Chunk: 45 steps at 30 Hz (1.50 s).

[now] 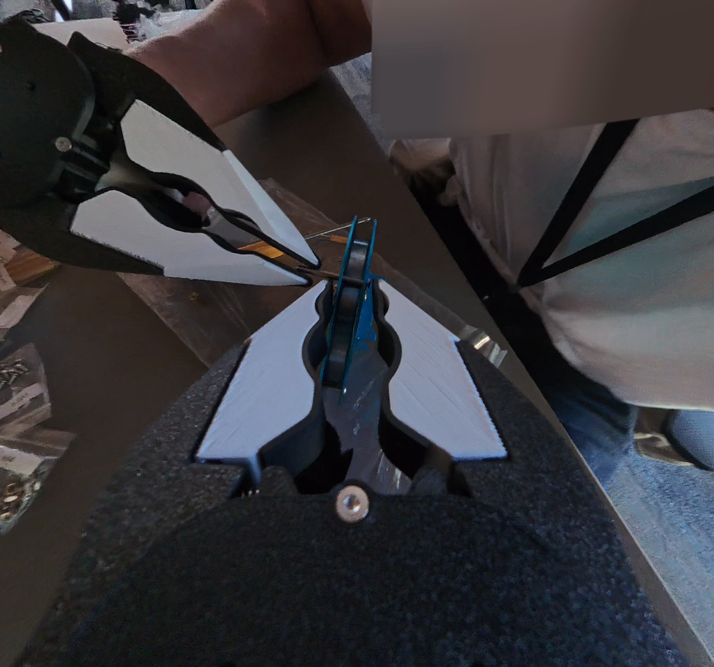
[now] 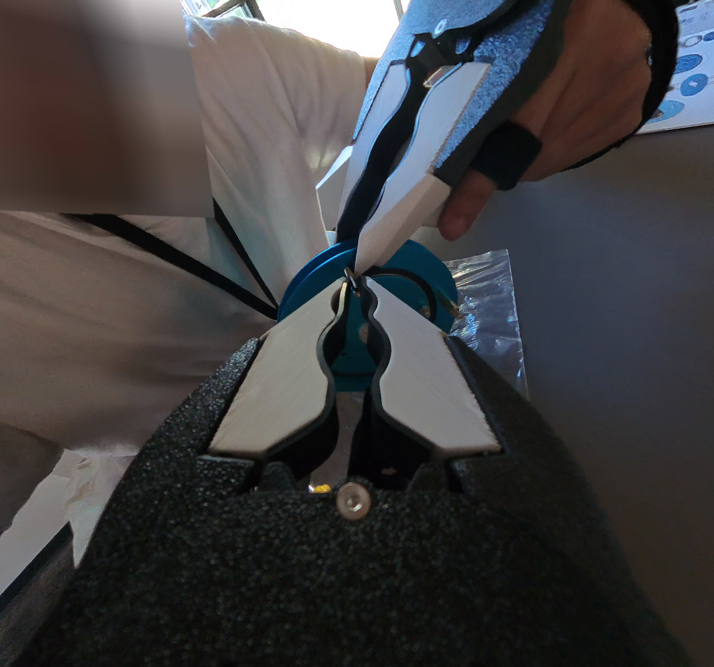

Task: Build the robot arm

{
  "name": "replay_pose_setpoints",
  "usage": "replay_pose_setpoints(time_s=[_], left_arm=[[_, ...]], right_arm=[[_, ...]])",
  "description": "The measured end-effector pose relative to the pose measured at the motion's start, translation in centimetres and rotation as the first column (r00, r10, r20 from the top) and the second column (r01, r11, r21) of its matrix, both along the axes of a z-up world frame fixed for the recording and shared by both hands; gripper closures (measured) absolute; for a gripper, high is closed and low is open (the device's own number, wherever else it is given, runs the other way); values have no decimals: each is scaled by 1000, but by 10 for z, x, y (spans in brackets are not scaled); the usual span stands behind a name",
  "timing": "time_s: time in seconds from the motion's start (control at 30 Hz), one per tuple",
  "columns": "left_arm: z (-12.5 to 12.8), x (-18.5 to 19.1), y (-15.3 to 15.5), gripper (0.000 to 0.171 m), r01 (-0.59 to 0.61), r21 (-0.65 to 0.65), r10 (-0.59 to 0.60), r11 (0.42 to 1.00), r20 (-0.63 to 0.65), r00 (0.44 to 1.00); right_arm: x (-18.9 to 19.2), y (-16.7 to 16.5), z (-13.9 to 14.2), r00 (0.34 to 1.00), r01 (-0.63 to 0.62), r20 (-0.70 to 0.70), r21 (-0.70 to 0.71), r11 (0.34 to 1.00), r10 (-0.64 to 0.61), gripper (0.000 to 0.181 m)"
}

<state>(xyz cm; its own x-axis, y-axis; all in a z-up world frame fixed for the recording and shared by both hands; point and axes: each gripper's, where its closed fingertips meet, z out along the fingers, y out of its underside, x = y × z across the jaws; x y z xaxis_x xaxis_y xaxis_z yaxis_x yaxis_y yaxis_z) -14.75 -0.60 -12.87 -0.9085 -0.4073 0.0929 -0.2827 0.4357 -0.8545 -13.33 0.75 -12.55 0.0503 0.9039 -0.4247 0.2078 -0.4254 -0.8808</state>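
Assembly step, I judge: left gripper clamps the blue pulley wheel edge-on above the table; right gripper, nearly closed, pinches a small screw at its hub, needing fine alignment.

I am looking at a dark grey-brown table whose near edge is running diagonally past the person's side. A clear plastic bag is lying flat on it, close to that edge. Toward the far left side, more crumpled clear bags with small metal parts inside are resting on the surface. A white printed sheet is lying at the far edge.
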Motion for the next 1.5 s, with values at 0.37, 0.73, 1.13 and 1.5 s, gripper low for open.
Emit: replay_pose_setpoints(time_s=[0.37,0.73,1.13,1.5], left_arm=[[0,6,-3,155,-43,-110,42,993,-7,999],[-1,-16,2,157,-14,-87,22,996,89,996],[-1,-29,23,157,-70,-59,75,996,102,992],[-2,-29,29,156,-109,13,106,994,157,982]], right_arm=[[7,2,-1,996,83,-7,-9,996,-83,177],[67,6,-80,838,120,513,162,979,-188,160],[110,13,-96,605,181,740,231,956,-293,159],[99,23,-93,663,180,680,261,948,-313,176]])
